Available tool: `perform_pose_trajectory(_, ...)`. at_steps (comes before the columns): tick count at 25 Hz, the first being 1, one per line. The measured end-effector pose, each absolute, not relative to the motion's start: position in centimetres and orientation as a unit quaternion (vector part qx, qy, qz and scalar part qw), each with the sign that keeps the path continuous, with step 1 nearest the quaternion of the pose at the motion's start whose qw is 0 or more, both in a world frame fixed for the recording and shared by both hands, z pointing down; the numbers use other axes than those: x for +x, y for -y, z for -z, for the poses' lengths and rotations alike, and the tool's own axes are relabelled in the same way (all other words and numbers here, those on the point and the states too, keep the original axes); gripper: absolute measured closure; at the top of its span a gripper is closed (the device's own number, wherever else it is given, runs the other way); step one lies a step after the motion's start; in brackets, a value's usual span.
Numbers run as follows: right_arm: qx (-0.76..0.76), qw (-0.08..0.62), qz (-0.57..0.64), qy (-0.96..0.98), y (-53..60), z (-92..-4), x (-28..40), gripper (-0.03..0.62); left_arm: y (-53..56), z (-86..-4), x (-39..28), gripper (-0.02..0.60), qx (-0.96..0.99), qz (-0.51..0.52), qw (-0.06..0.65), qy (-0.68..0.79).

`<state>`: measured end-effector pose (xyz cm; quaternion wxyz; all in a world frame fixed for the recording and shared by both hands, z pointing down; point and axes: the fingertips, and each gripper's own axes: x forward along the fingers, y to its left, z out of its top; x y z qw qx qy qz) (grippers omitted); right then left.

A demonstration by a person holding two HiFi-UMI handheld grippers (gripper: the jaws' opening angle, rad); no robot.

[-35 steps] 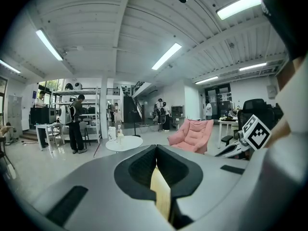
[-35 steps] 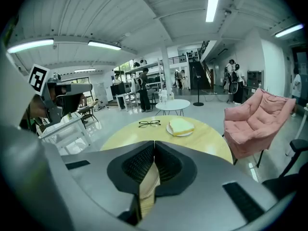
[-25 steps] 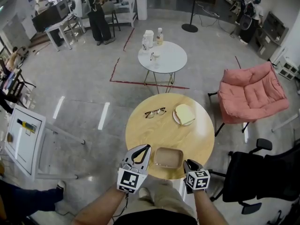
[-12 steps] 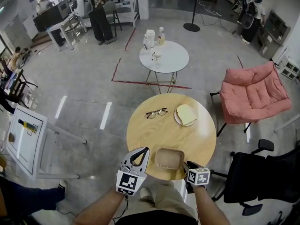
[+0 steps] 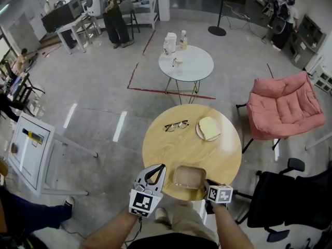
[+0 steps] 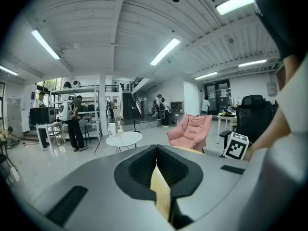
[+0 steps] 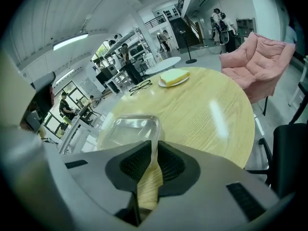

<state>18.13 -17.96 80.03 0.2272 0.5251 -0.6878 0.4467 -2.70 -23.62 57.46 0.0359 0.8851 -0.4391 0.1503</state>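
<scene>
Clear box (image 5: 189, 176) sits at the near edge of the round wooden bench (image 5: 192, 152), close to the person. The right gripper (image 5: 209, 184) is at the box's near right corner. Its jaws are almost shut, and the thin rim of the box (image 7: 130, 131) is pinched between them. The left gripper (image 5: 155, 171) is just off the bench's near left edge, a little way from the box. Its jaws (image 6: 156, 153) are shut tight with nothing in them, and they point out at the room.

Farther along the bench lie black glasses (image 5: 177, 125). Just beside them is a white plate (image 5: 198, 135) with a piece of yellow bread (image 5: 209, 128) on it.

A black chair (image 5: 290, 211) stands to the right of the bench. Past the bench are a pink chair (image 5: 282, 110) and a small white table (image 5: 193, 66) with bottles (image 5: 182, 39) on it.
</scene>
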Motion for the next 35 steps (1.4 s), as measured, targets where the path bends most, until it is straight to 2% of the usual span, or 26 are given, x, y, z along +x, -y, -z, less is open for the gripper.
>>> perform_pose_trajectory(6,0.543,0.217,-0.454,0.673,18.2,-79.9,18.4,0.56,23.5,-59.6,-3.1,0.564,0.877,-0.169,0.065,0.446)
perform_pose_trajectory(19,0.554,0.157,-0.478,0.663,18.2,-78.5,18.9,0.56,19.8,-70.6,-2.1,0.561,0.849,-0.223,0.286,0.385)
perform_pose_trajectory(20,0.553,0.153,-0.479,0.665,18.1,-78.4,18.7,0.56,19.3,-71.5,-1.8,0.554,0.846,-0.228,0.303,0.376)
perform_pose_trajectory(21,0.551,0.15,-0.479,0.667,18.1,-78.2,18.6,0.56,18.9,-72.4,-1.5,0.508,0.843,-0.231,0.32,0.365)
perform_pose_trajectory(23,0.547,0.147,-0.479,0.67,17.9,-77.9,18.3,0.56,18.1,-73.8,-0.9,0.457,0.838,-0.232,0.355,0.345)
perform_pose_trajectory(26,0.544,0.145,-0.481,0.673,17.7,-77.6,18.3,0.56,17.6,-75.2,-0.4,0.414,0.828,-0.225,0.396,0.327)
perform_pose_trajectory(35,0.537,0.135,-0.479,0.681,17.4,-76.8,18.3,0.56,17.9,-76.8,0.1,0.385,0.811,-0.203,0.451,0.312)
